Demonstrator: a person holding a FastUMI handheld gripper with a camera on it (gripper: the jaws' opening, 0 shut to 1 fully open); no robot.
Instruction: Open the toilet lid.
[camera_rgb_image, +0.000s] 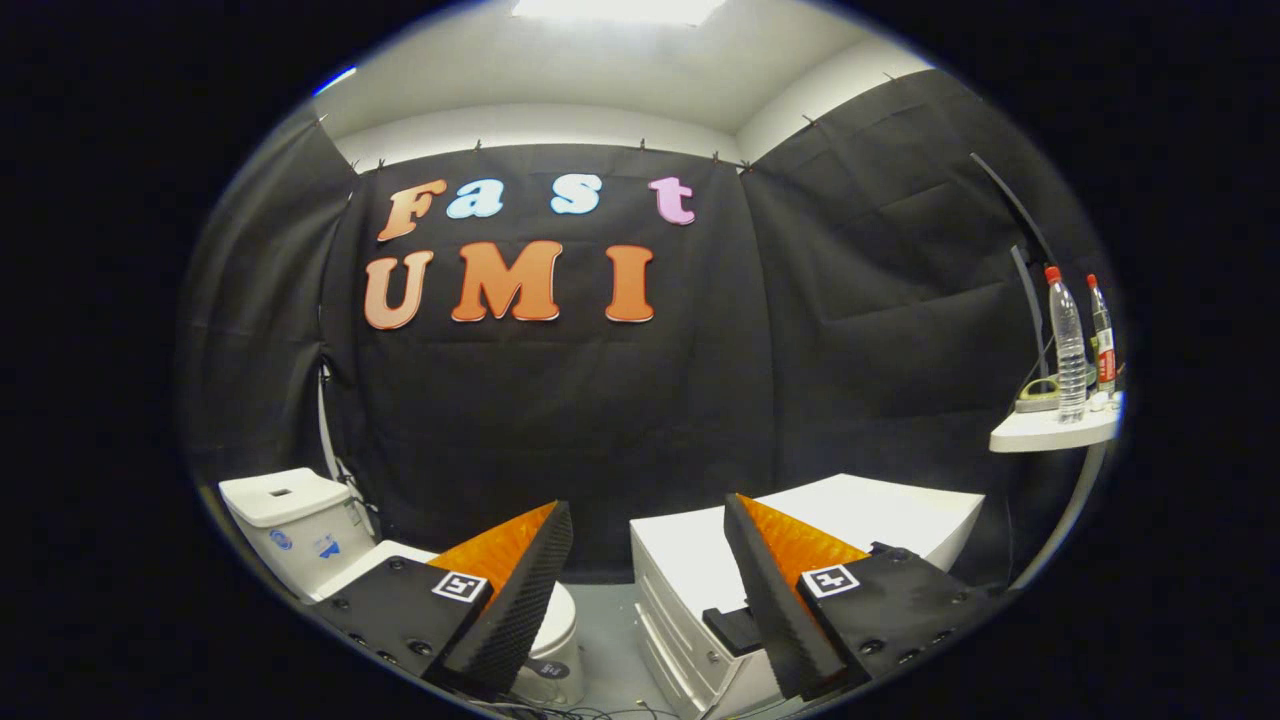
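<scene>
A white toilet (300, 525) stands low on the left, against the black cloth wall. Its tank carries a flat top with a flush button, and the bowl with the lid (558, 615) down reaches toward me, mostly hidden behind my left finger. My gripper (648, 525) is held well above and back from the toilet, open, with a wide gap and nothing between the fingers. The left finger (515, 590) overlaps the lid's near end in the picture; the right finger (775, 600) overlaps the cabinet.
A white drawer cabinet (850, 520) stands right of the toilet, with a narrow strip of grey floor (610, 640) between them. At the right, a small white shelf (1055, 430) holds two clear bottles (1070, 345) with red caps. Cables lie on the floor near me.
</scene>
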